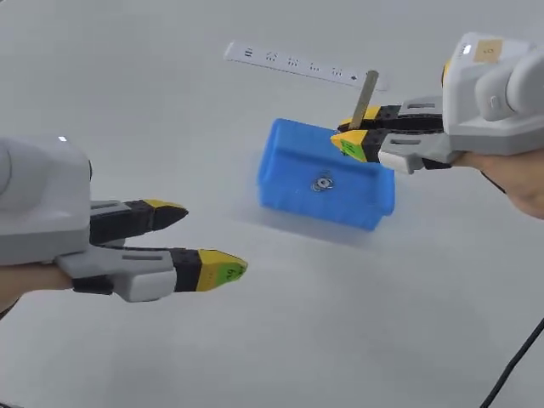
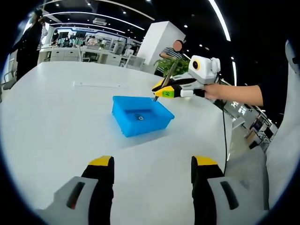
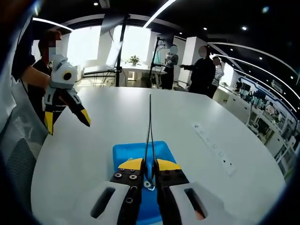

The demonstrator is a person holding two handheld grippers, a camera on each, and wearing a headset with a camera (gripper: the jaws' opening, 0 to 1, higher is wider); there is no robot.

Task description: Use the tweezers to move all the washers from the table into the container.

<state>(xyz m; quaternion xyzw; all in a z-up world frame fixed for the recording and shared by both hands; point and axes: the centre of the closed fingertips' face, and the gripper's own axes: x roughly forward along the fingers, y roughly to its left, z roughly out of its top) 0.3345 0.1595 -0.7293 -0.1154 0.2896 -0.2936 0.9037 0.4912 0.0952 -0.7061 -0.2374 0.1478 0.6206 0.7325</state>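
Observation:
A blue container (image 1: 293, 161) sits mid-table with washers (image 1: 323, 183) on its floor. My right gripper (image 1: 350, 141) hovers over its far right rim, shut on thin metal tweezers (image 1: 368, 95) that stick up past the jaws. In the right gripper view the tweezers (image 3: 150, 124) run forward between the jaws of the right gripper (image 3: 149, 165), above the container (image 3: 126, 152). My left gripper (image 1: 208, 242) is open and holds nothing, low at the left, well short of the container. In the left gripper view the left gripper (image 2: 152, 164) faces the container (image 2: 129, 119), a washer (image 2: 139, 117) and the right gripper (image 2: 161, 90).
A white power strip (image 1: 297, 66) lies on the table behind the container and appears as a power strip (image 3: 213, 145) to the right in the right gripper view. A black cable (image 1: 514, 361) runs off the lower right. People stand in the room beyond the table.

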